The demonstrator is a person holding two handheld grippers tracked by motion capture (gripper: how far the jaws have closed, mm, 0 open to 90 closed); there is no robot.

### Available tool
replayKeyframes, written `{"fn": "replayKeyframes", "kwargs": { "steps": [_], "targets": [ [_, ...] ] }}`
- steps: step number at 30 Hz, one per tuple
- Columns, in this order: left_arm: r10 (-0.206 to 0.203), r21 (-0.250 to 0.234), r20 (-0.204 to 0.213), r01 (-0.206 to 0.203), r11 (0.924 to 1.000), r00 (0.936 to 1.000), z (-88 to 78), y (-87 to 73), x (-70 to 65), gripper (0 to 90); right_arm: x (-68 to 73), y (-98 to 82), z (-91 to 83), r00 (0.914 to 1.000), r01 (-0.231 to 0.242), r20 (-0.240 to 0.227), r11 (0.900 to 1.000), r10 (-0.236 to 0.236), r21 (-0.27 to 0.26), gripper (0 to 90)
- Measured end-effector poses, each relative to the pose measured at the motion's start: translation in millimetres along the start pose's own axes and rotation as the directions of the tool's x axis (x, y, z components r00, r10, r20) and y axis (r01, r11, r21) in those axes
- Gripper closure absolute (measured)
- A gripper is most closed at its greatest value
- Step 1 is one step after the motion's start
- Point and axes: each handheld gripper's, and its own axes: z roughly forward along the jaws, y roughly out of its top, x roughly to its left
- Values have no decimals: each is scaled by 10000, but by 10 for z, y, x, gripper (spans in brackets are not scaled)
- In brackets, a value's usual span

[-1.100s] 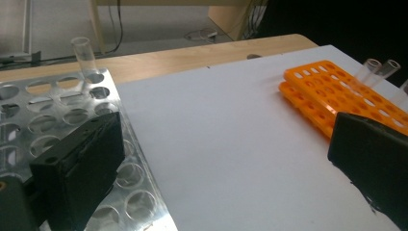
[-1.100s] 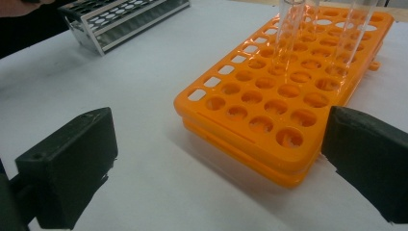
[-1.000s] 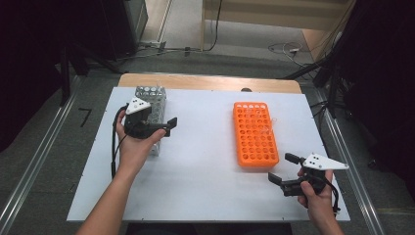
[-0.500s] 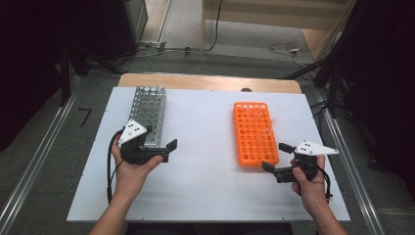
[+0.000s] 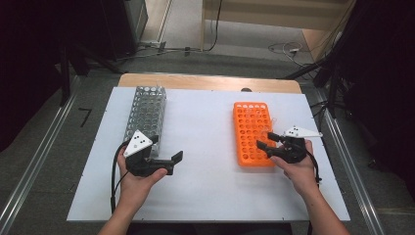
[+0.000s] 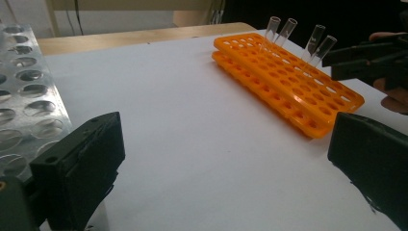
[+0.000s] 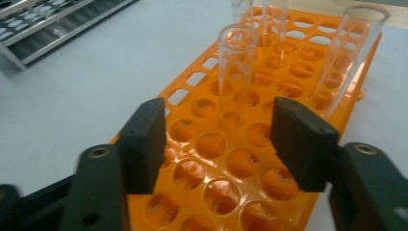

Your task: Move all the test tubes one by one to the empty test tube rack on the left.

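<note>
Your right gripper (image 5: 265, 142) hangs over the near end of the orange rack (image 5: 250, 128) on the table (image 5: 205, 122). Its fingers (image 7: 144, 139) have just been closing but grasp nothing; the nearest glass tube (image 7: 235, 67) stands ahead of them, lined up with the gap, not yet between the pads. Push forward until the pads flank the tube's upper half, then squeeze. Keep clear of the neighbouring tube (image 7: 353, 53) at the rack's edge. Lift straight up so the glass clears its hole without dragging. Your left gripper (image 5: 169, 157) waits beside the metal rack (image 5: 146, 110), fingers (image 6: 84, 168) released and empty. Keep it there, ready to steady that rack.
</note>
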Motion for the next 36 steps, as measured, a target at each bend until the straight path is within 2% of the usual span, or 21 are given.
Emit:
{"fn": "replayKeyframes", "kwargs": {
  "steps": [5,8,12,17,20,22,24,28,33,36],
  "targets": [
    [59,76,71,-59,10000,10000,46,-3,-36,0,-70,7,85,10000,71,49,9999,-72,94,529],
    [111,127,118,-113,9999,9999,65,-7,-52,0,-88,8,145,9999,88,-75,9997,-86,234,591],
    [107,128,135,-108,9999,9999,69,-7,-57,0,-101,-6,208,9997,98,-228,9995,-92,285,640],
    [50,154,86,-52,9999,10000,77,-10,-41,0,-115,-15,247,9998,192,-4,9996,-192,199,652],
    [118,179,139,-120,9998,9998,83,-11,-49,0,-95,-15,250,9990,434,131,9991,-434,17,653],
    [112,199,156,-116,9997,9998,88,-12,-61,0,-76,-10,258,9984,561,-21,9984,-562,-93,663],
    [109,213,163,-113,9997,9998,93,-14,-63,0,-56,-9,281,9981,596,-155,9982,-596,11,680],
    [99,218,165,-103,9997,9998,92,-15,-63,0,-44,-6,297,9978,662,104,9978,-662,4,733],
    [129,198,220,-133,9997,9997,96,-13,-73,0,-39,28,289,9973,690,238,9975,-693,143,742],
    [163,196,241,-168,9997,9996,95,-9,-80,0,-35,75,242,9971,706,277,9975,-706,11,743]
  ]
}}
